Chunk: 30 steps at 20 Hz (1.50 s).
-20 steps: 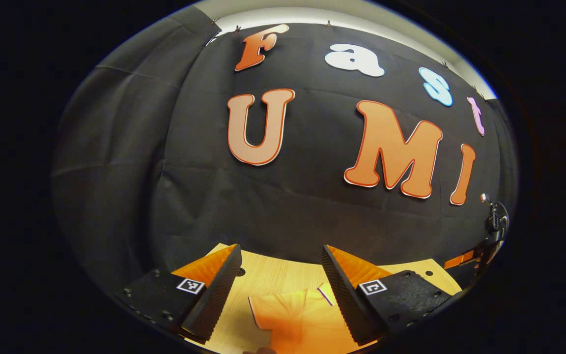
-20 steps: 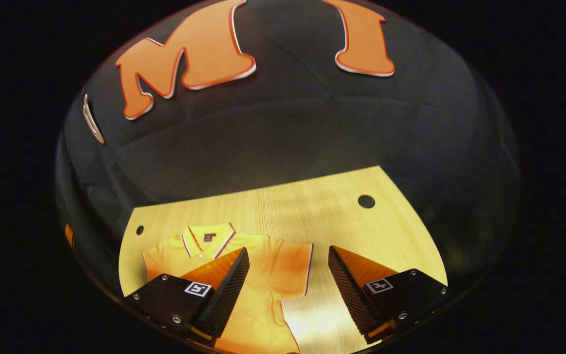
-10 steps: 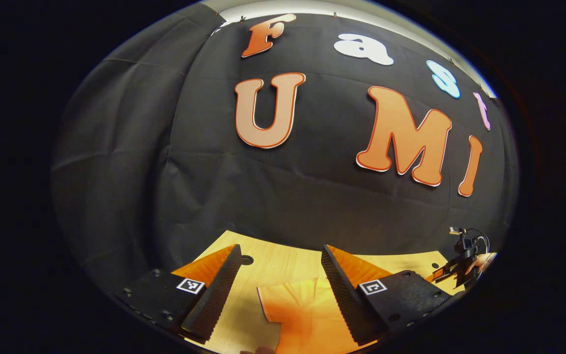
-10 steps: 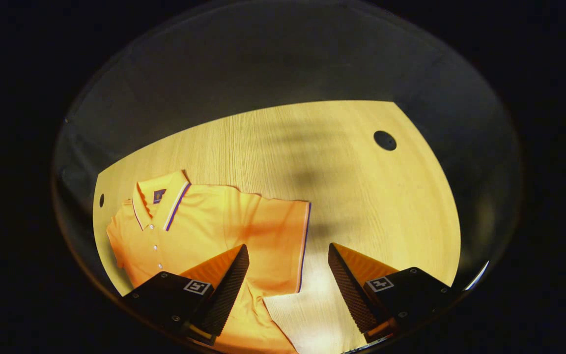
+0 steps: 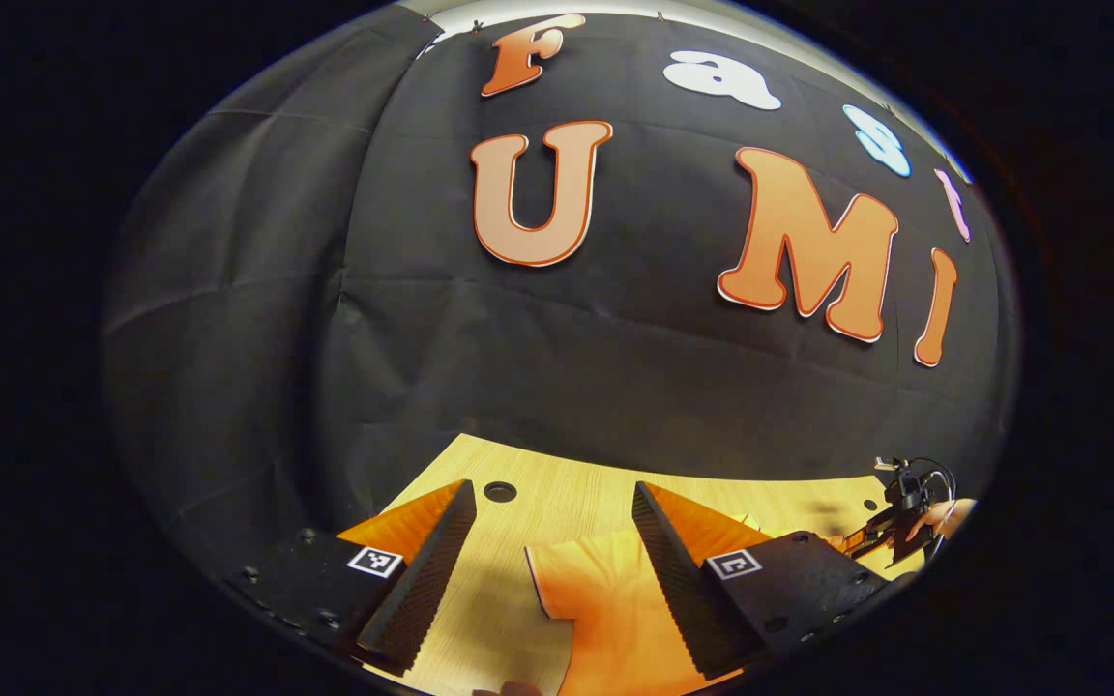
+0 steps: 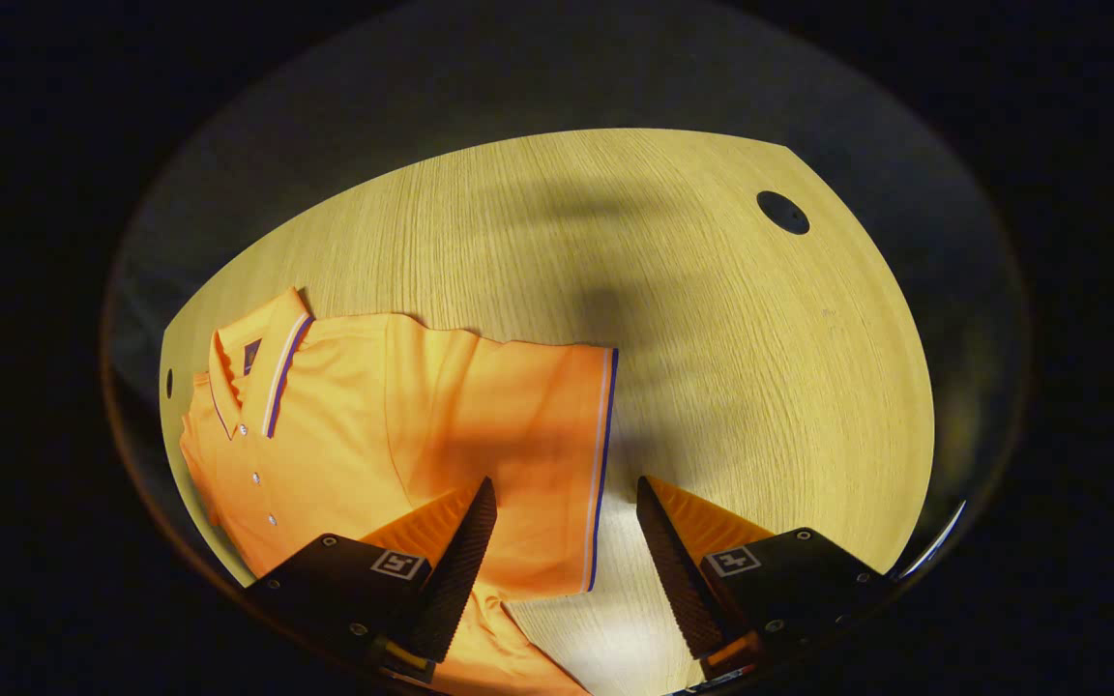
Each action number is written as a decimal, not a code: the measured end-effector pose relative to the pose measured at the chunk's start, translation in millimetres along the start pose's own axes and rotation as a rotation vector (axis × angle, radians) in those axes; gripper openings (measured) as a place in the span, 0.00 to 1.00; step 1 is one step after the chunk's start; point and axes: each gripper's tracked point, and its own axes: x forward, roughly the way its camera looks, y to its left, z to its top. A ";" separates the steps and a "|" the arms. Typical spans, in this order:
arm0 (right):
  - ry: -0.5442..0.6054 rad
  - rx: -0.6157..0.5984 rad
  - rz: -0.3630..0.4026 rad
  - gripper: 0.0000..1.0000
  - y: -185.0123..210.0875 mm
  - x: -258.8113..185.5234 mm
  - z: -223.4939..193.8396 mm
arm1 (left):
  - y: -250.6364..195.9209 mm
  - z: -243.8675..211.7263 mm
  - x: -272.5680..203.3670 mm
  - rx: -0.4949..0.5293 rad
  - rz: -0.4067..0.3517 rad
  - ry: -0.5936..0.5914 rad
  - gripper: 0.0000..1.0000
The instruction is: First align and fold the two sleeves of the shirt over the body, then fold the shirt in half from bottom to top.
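An orange polo shirt [image 6: 364, 425] lies flat on the wooden table [image 6: 712, 367], collar [image 6: 257, 358] toward the left of the right gripper view. Its right sleeve [image 6: 538, 454], edged with a white and blue stripe, spreads out sideways. My right gripper [image 6: 565, 541] hovers open above that sleeve's cuff, one finger over the cloth, the other over bare wood. In the left gripper view the other sleeve [image 5: 596, 590] lies between the fingers of my open left gripper [image 5: 549, 556], low over the table. Farther right there, the other gripper [image 5: 905, 512] shows with a hand on it.
The table has round holes near its far corners [image 6: 782, 212] [image 5: 499, 491]. Black cloth walls stand right behind the table's far edge [image 5: 615, 406]. Bare wood stretches to the right of the shirt in the right gripper view.
My right gripper has tipped down and come closer to the right sleeve, so the shirt looks larger. The left gripper has lowered and moved slightly forward over the left sleeve.
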 end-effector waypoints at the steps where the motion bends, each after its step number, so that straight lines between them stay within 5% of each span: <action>1: 0.000 0.002 -0.004 0.88 0.7 1.2 1.4 | 0.6 0.0 0.0 -0.001 0.001 0.005 0.98; 8: -0.033 0.020 -0.012 0.80 3.0 2.9 2.8 | 2.5 -7.6 -2.5 -0.015 0.005 0.020 0.98; 10: -0.042 0.039 -0.017 0.71 4.4 2.7 1.7 | 3.5 -11.2 -2.3 -0.031 0.005 0.033 0.98; 14: -0.037 0.074 -0.005 0.35 0.2 2.1 0.1 | 7.3 -16.1 -7.3 -0.043 0.014 0.041 0.98; 16: -0.037 0.128 0.026 0.10 2.2 0.2 0.3 | 9.1 -13.8 -8.6 -0.046 0.016 0.038 0.98; 20: -0.085 0.183 0.050 0.10 2.7 -0.6 2.4 | 12.3 -9.4 -12.8 -0.030 0.017 0.028 0.98; 21: -0.069 0.178 0.057 0.00 3.9 1.7 0.0 | 12.4 -8.1 -13.3 -0.026 0.015 0.026 0.98; 30: -0.109 0.198 0.075 0.00 10.4 -26.7 6.9 | 12.5 2.0 -11.2 -0.014 -0.024 0.006 0.98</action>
